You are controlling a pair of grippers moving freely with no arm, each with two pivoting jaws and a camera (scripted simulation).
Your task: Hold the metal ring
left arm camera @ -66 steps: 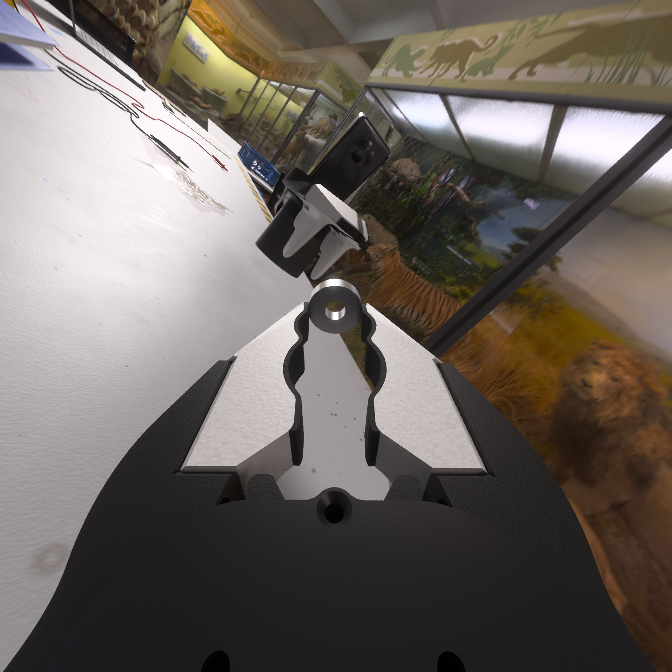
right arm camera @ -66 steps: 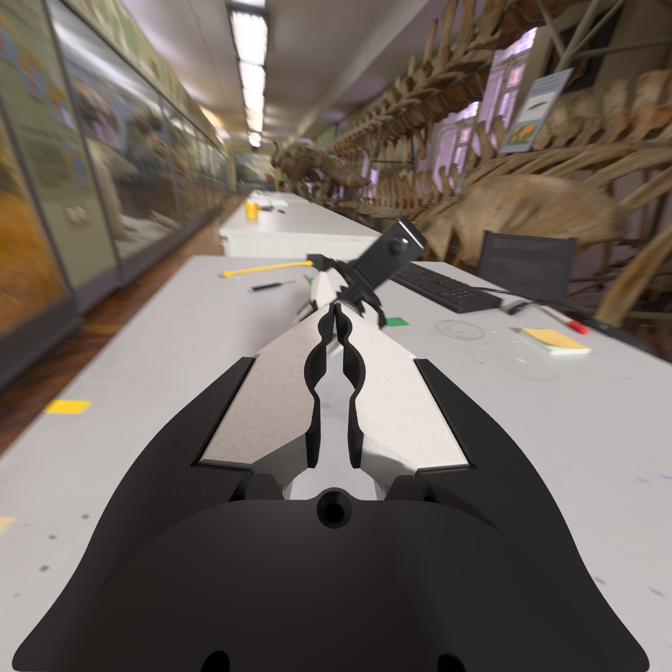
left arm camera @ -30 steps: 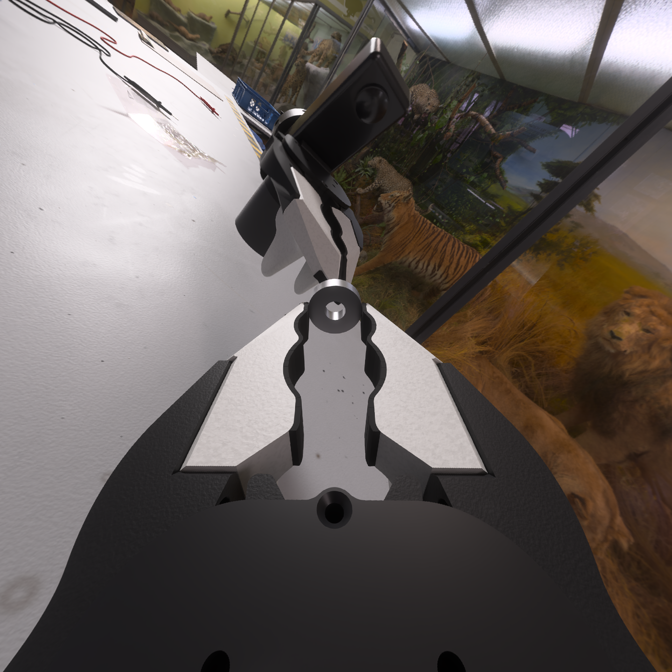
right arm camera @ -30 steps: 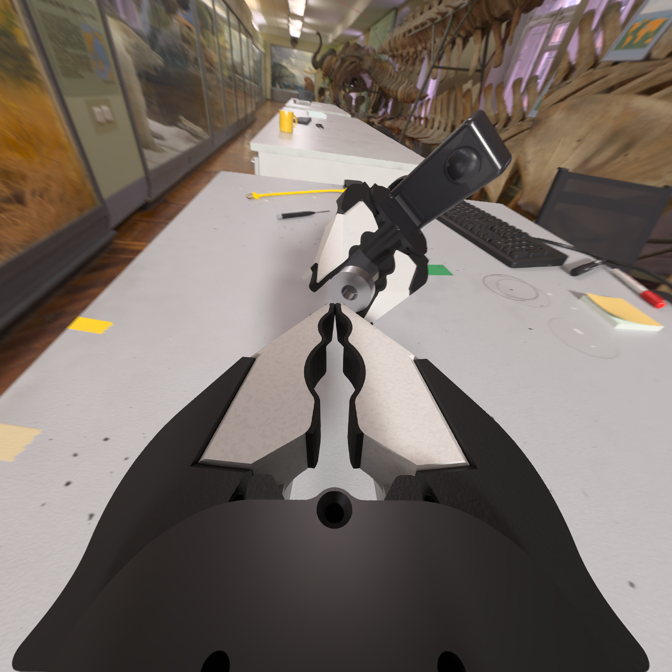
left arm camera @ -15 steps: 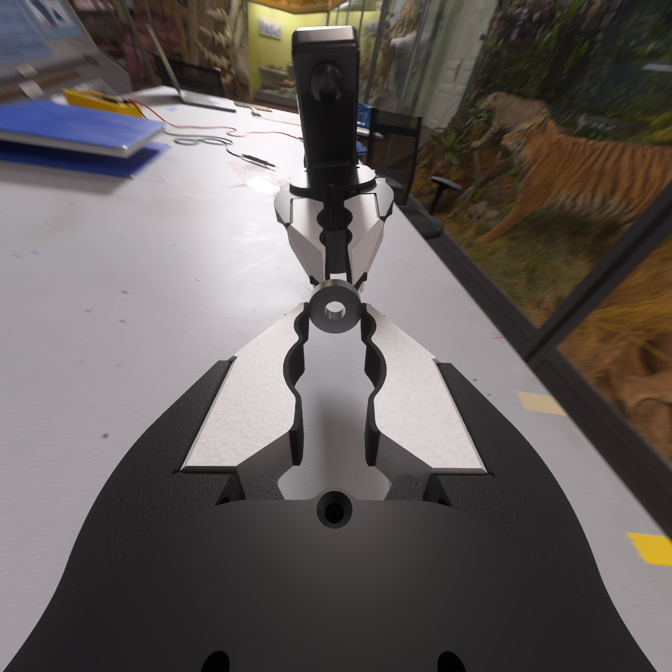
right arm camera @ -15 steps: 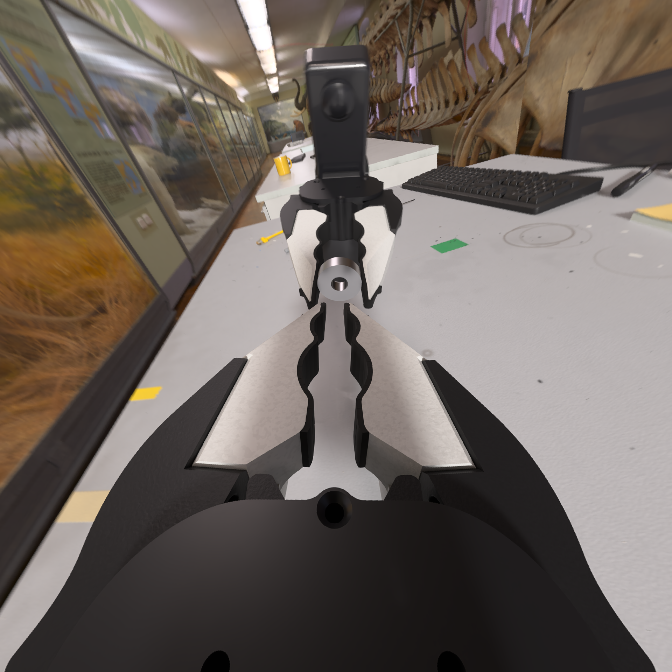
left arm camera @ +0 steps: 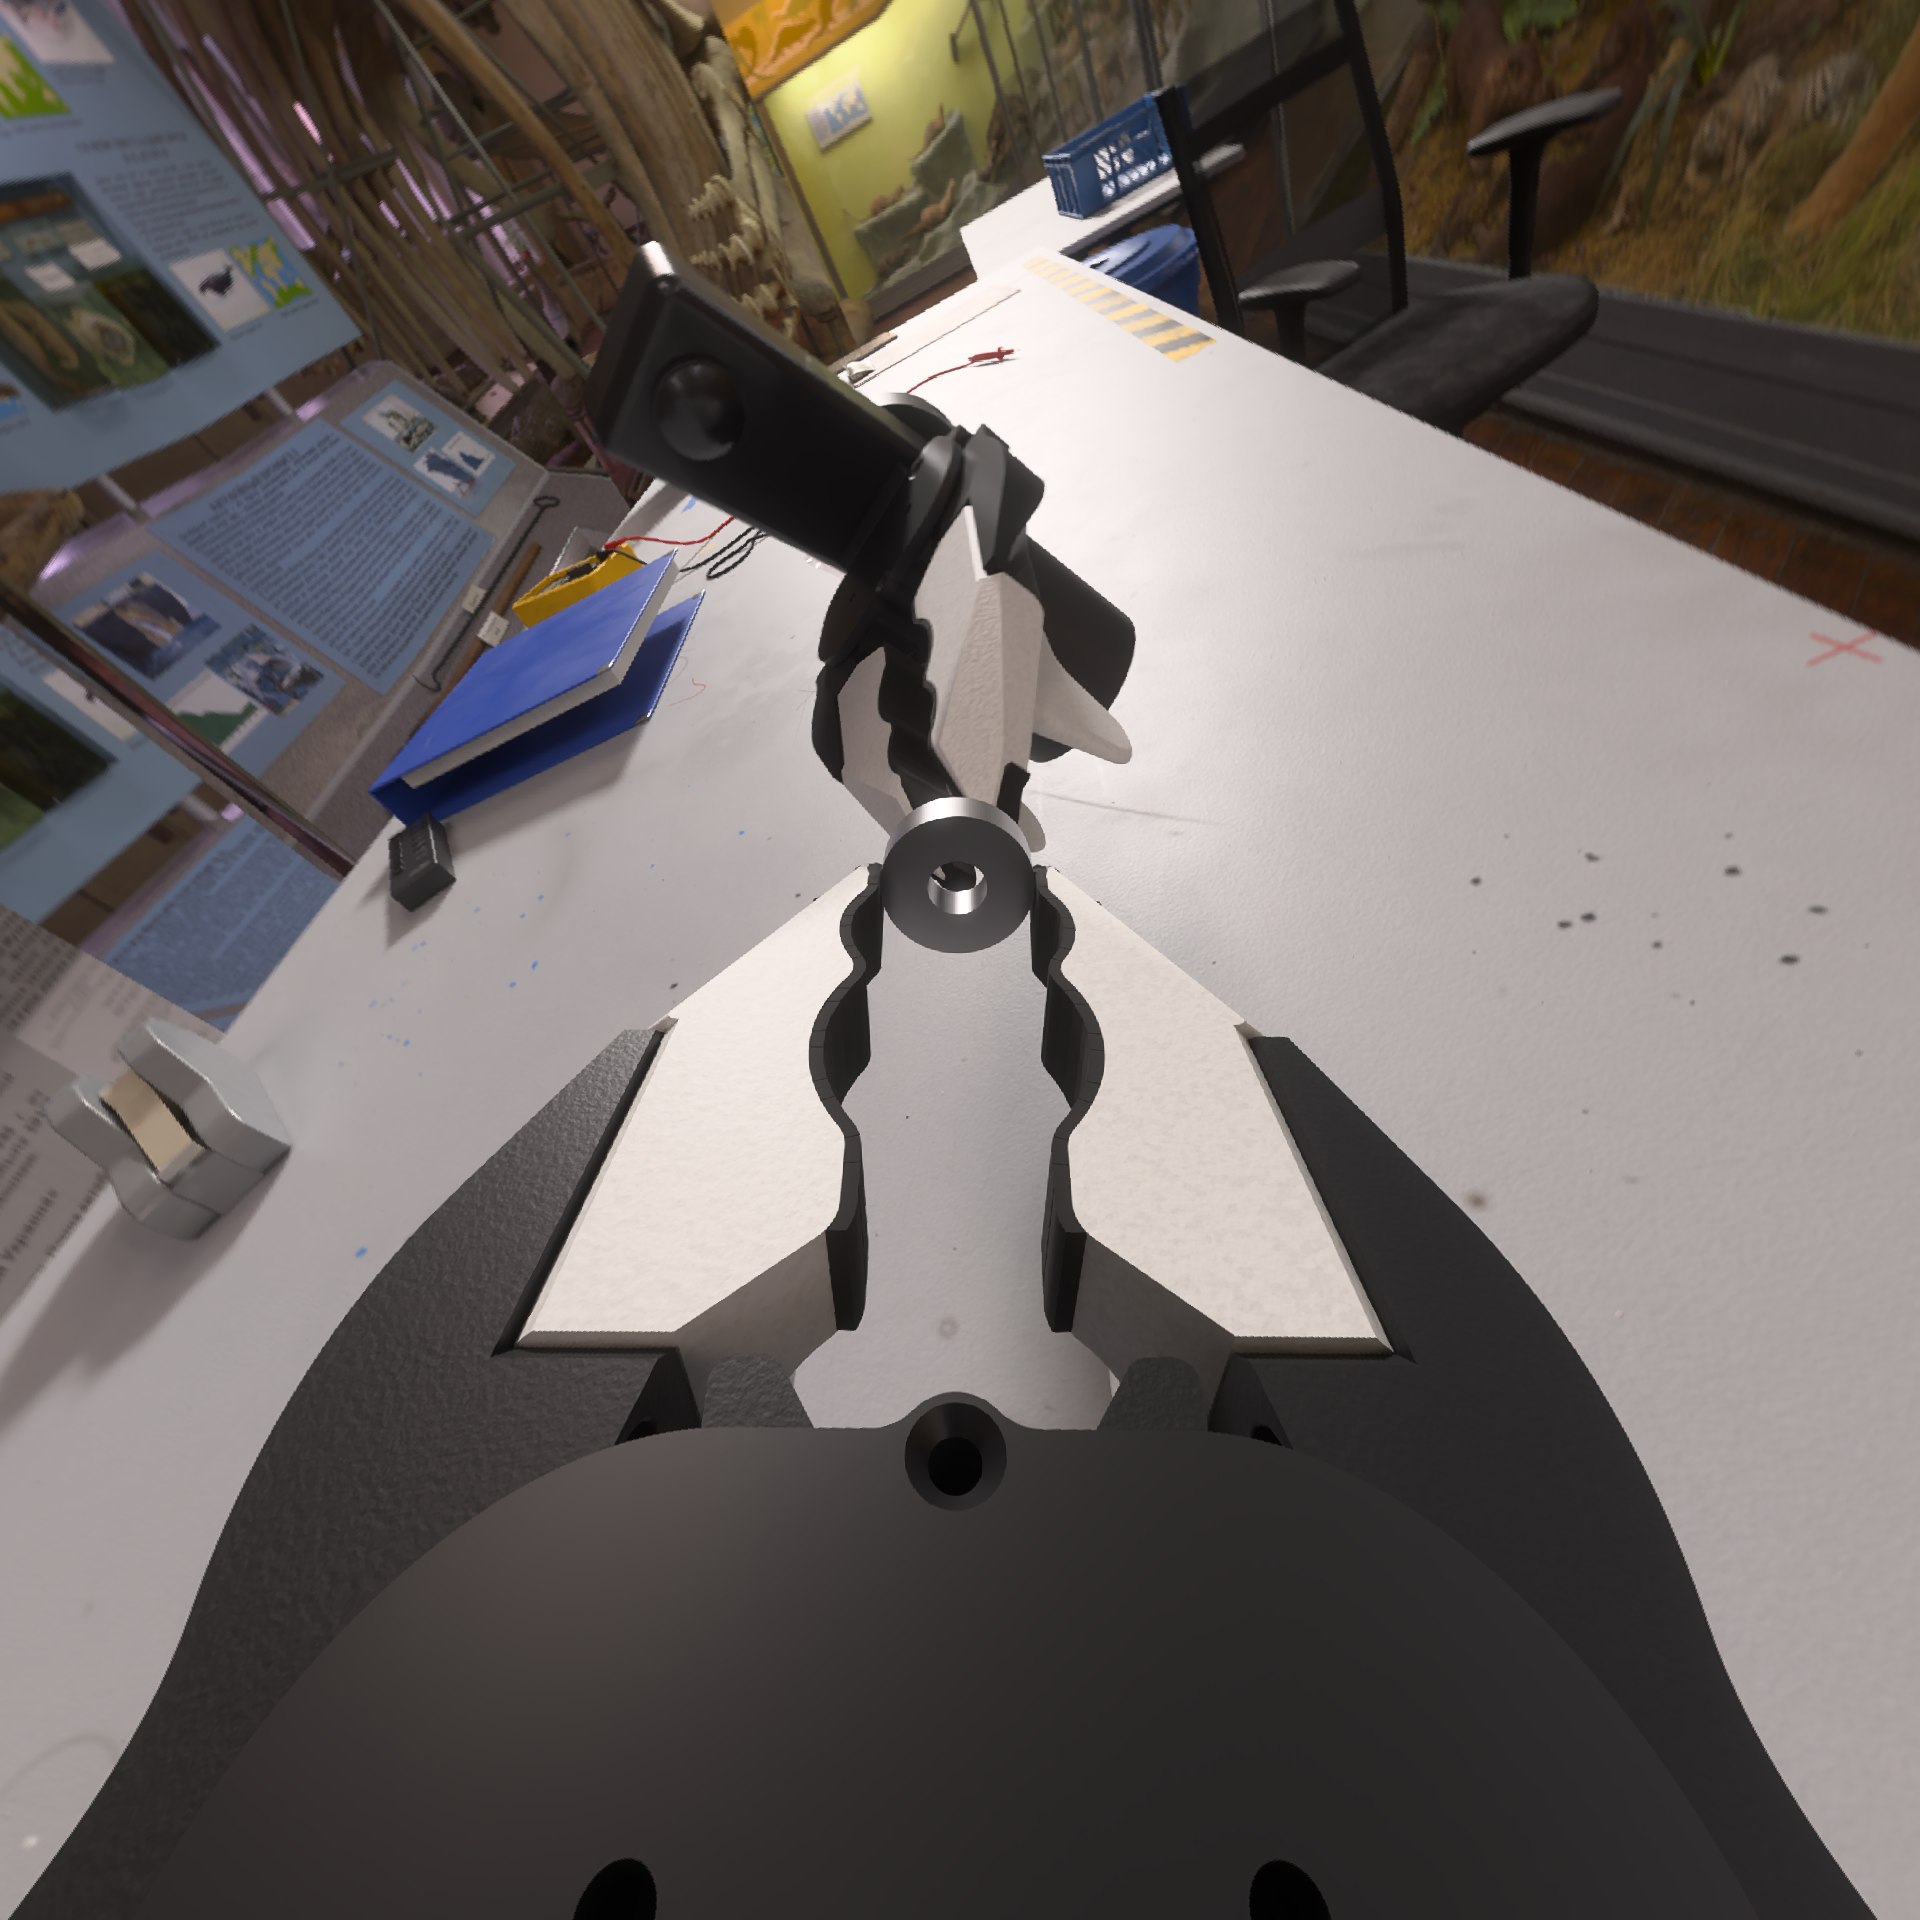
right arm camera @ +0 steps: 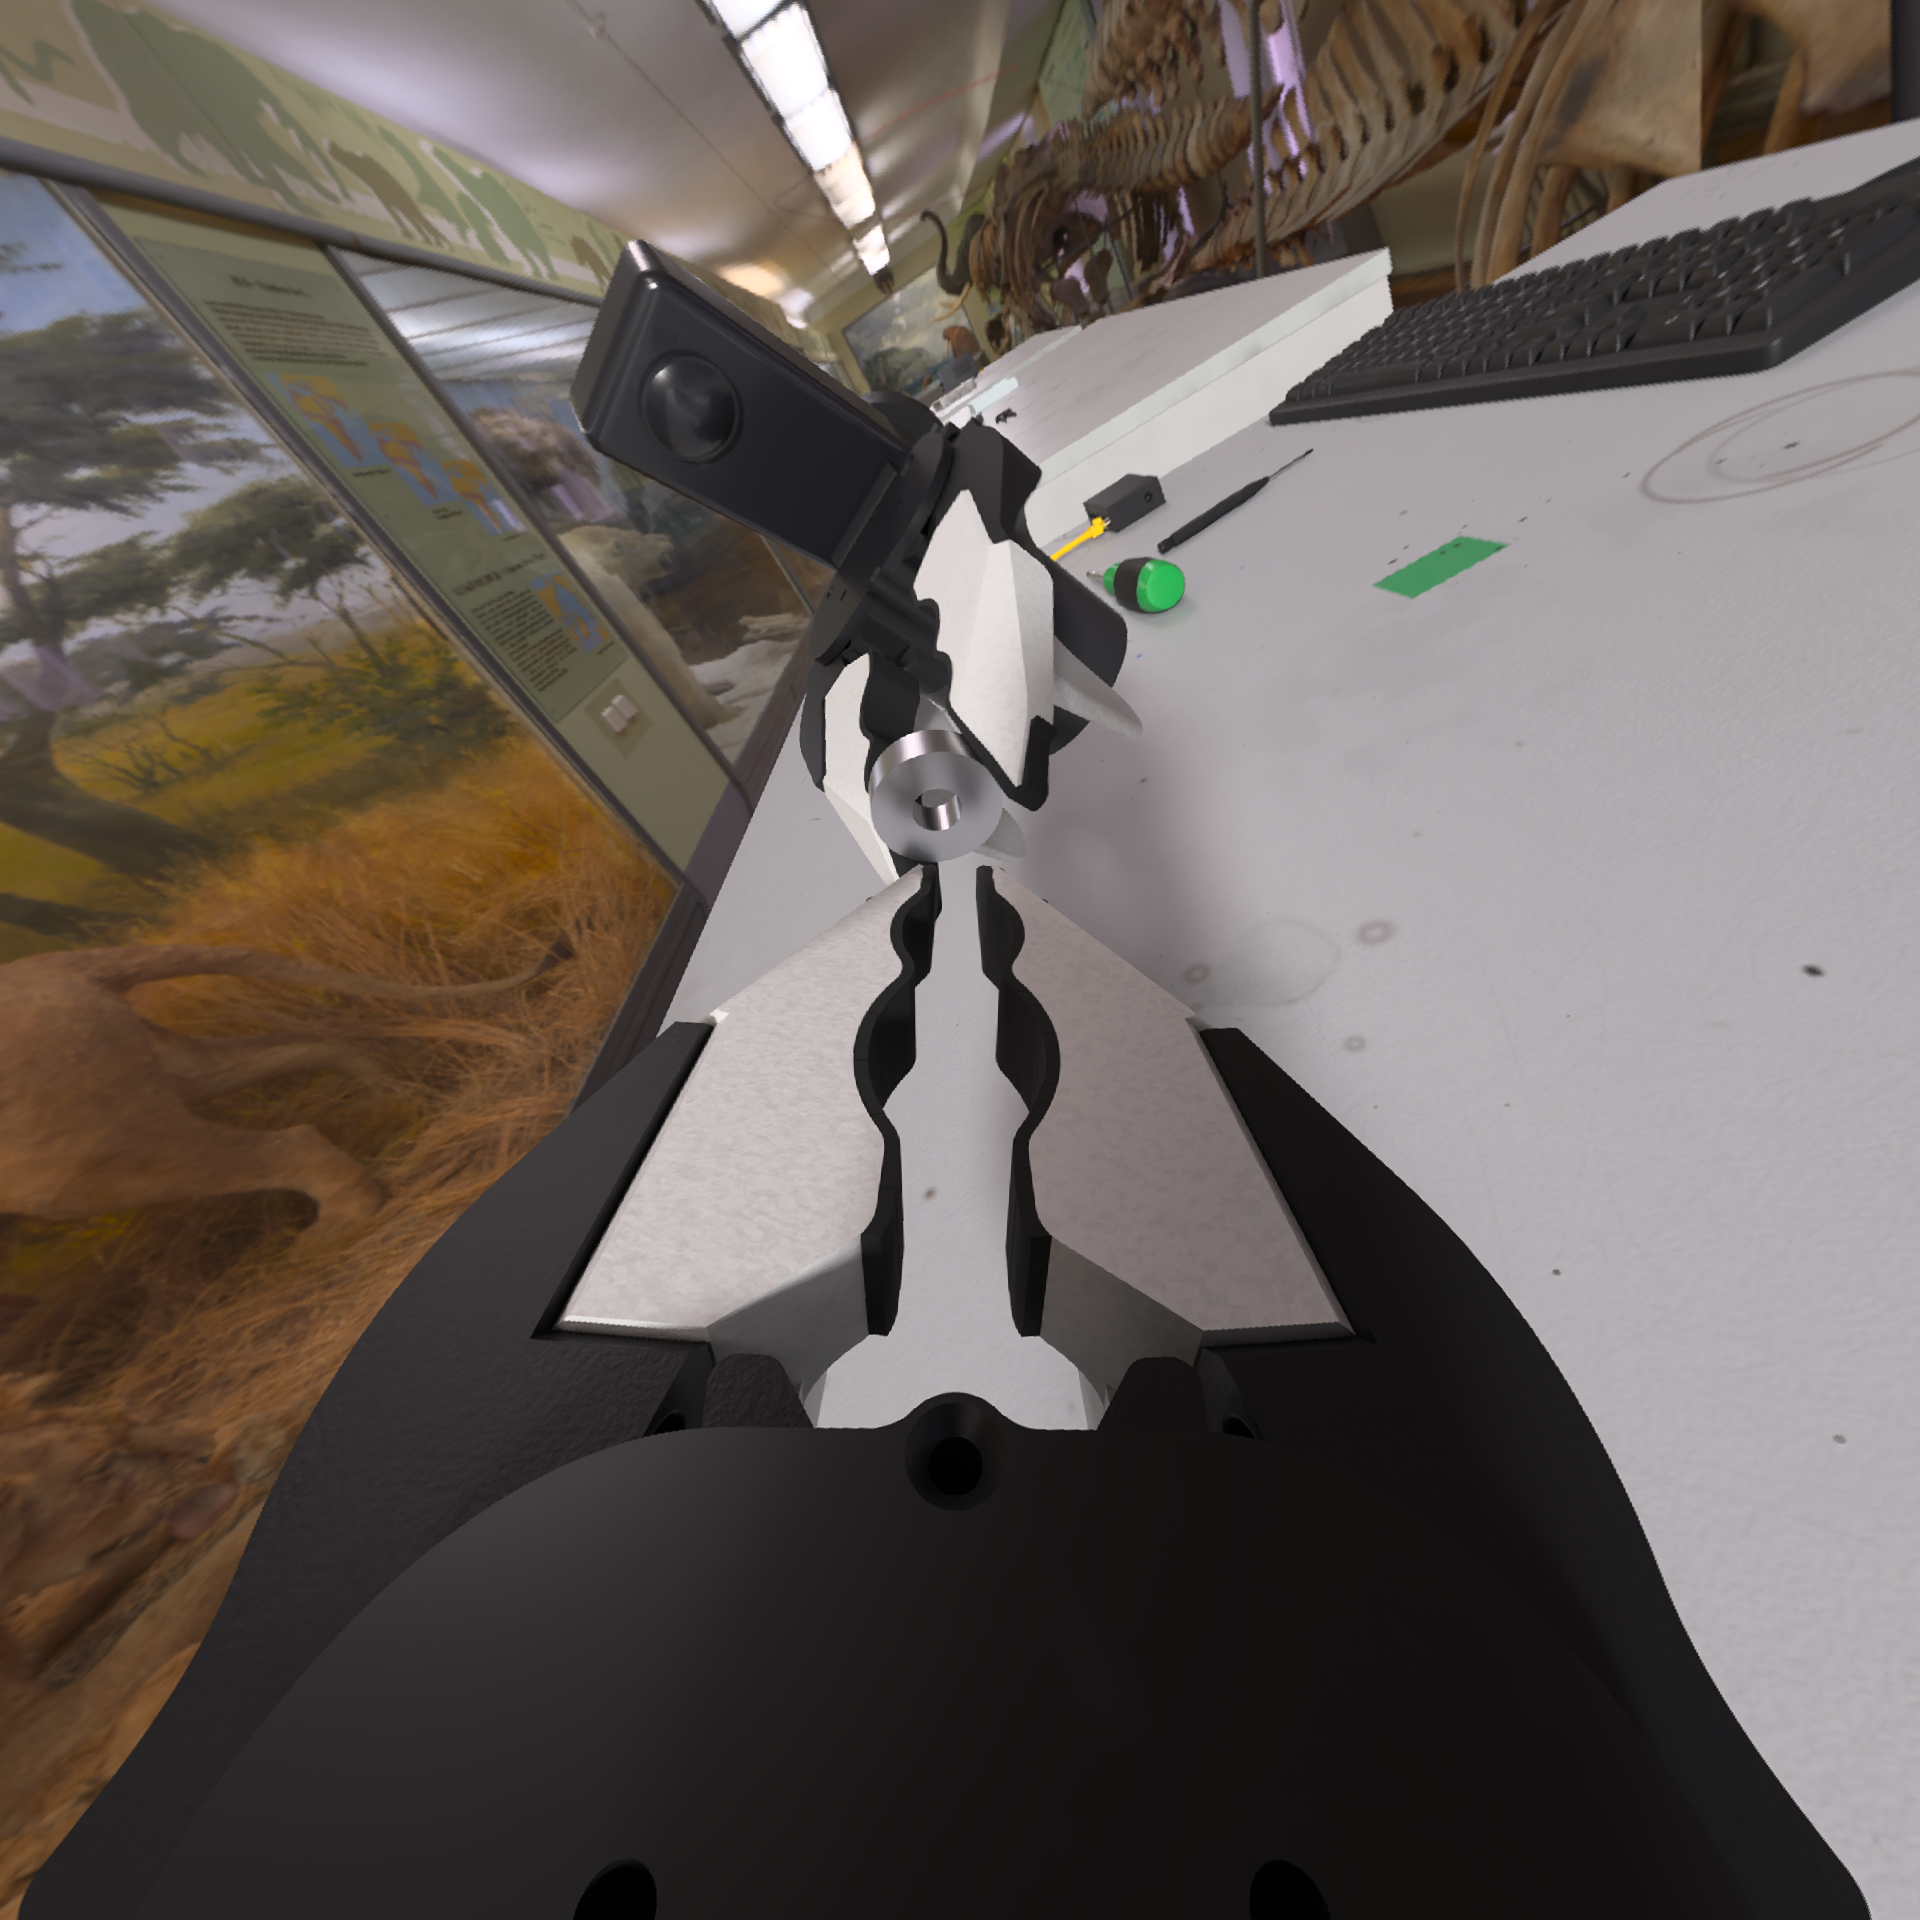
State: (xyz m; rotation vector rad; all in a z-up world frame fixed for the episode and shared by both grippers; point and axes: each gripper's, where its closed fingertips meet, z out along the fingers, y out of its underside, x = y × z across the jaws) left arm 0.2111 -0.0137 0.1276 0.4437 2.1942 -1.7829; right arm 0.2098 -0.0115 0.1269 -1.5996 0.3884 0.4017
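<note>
The metal ring [left arm camera: 958,886] is pinched at the tips of the left gripper [left arm camera: 956,894], above the counter [left arm camera: 1455,790] near its long edge. The right gripper [right arm camera: 958,883], jaws narrowly parted and apparently empty, is aimed at the ring's bore.

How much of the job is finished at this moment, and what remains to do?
Done: the left gripper is shut on the metal ring, lifted clear of the white table. In hand: the right gripper faces the ring with empty fingers, slightly parted. Left: apparently only keeping the grip steady.
</note>
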